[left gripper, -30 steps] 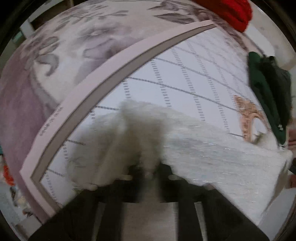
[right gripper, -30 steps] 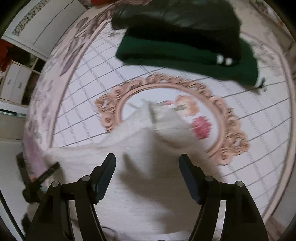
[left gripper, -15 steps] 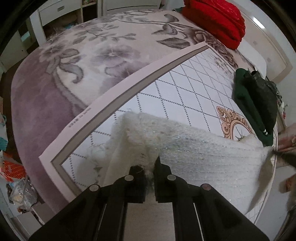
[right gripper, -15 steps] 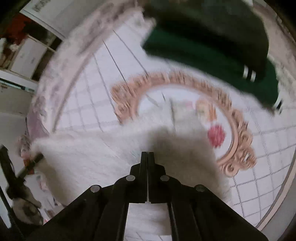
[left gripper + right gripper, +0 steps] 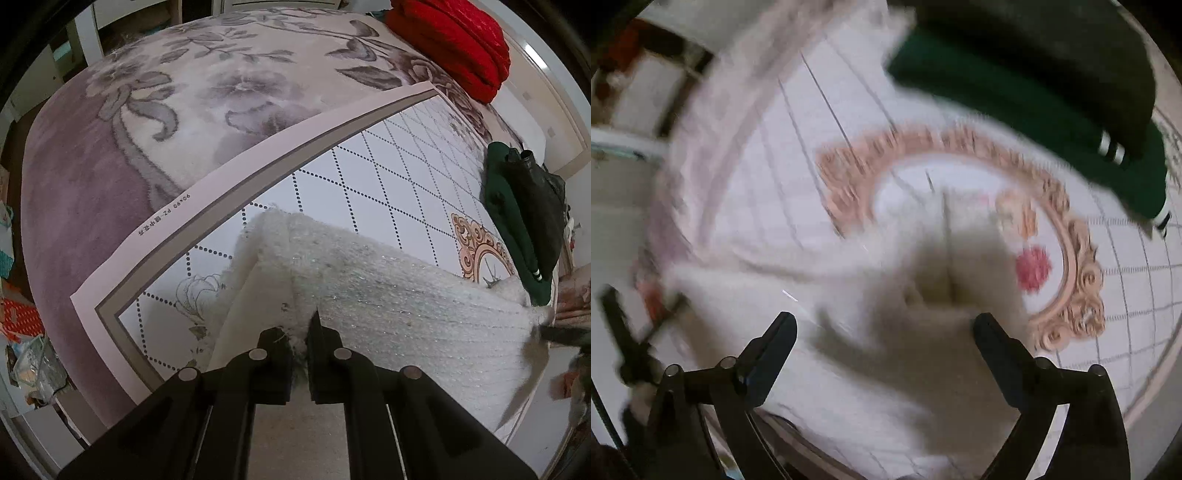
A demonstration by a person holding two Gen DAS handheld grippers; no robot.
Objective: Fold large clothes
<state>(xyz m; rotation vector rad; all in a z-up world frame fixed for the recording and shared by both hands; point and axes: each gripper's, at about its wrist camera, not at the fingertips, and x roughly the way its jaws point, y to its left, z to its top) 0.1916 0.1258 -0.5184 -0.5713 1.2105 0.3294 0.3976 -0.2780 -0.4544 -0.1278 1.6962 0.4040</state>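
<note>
Here the left gripper [image 5: 300,341] jaws clamp the white sweater [image 5: 388,295]; blurred right gripper [image 5: 884,326] jaws spread apart.

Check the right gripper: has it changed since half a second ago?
Yes. The right gripper was shut on the white sweater; now its jaws stand wide apart, below the medallion.

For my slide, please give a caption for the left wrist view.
Left claw shut on the white fluffy garment, above the diamond-patterned mat.

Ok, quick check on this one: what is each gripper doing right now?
Left gripper: closed, pinching the edge of the white fuzzy garment.
Right gripper: open, jaws spread wide above the same garment, holding nothing.
</note>
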